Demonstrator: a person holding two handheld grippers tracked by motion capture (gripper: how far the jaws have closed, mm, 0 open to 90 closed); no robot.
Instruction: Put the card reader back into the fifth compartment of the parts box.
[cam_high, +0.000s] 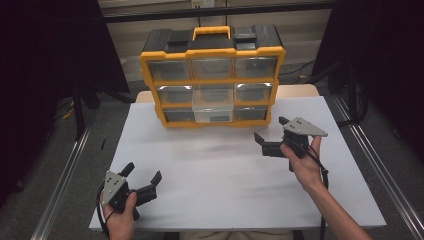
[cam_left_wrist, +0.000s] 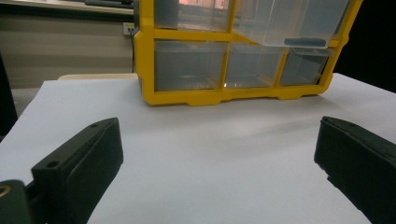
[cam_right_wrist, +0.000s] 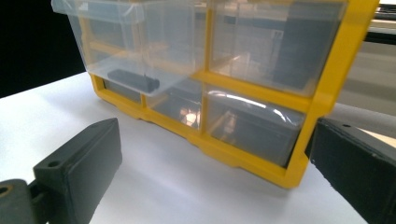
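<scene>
Both tongs (cam_high: 143, 174) (cam_high: 270, 131) gape empty before the organizer's (cam_high: 212, 52) pulled-out drawer (cam_high: 212, 112) holding a dark piece (cam_right_wrist: 133, 80).

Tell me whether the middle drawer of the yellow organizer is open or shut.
Open. The middle drawer juts forward from the organizer, past its neighbours, with a dark object lying inside.

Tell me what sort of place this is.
Probably a lab or workshop test bench, not a home. A white table holds a yellow parts organizer with clear drawers, one drawer pulled out. Metal rails run along the floor, and dark curtains hang around.
</scene>
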